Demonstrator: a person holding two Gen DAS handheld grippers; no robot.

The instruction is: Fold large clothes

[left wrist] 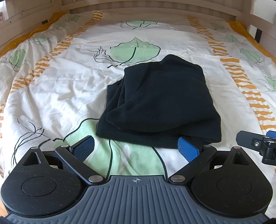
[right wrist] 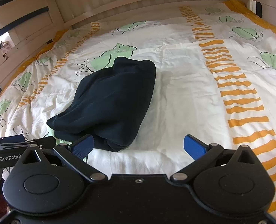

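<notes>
Folded black garment on leaf-print duvet (rumpled), left gripper and right gripper both spread wide, empty.

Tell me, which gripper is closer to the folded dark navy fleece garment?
Left. The left gripper sits open at the folded dark navy fleece garment's near edge, roughly centred. The right gripper is open too, off its right corner.

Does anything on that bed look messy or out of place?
Only slightly: the dark garment is folded into a bundle, but its left-side layers splay out unevenly. The duvet beneath is wrinkled. Nothing looks damaged or spilled.
</notes>
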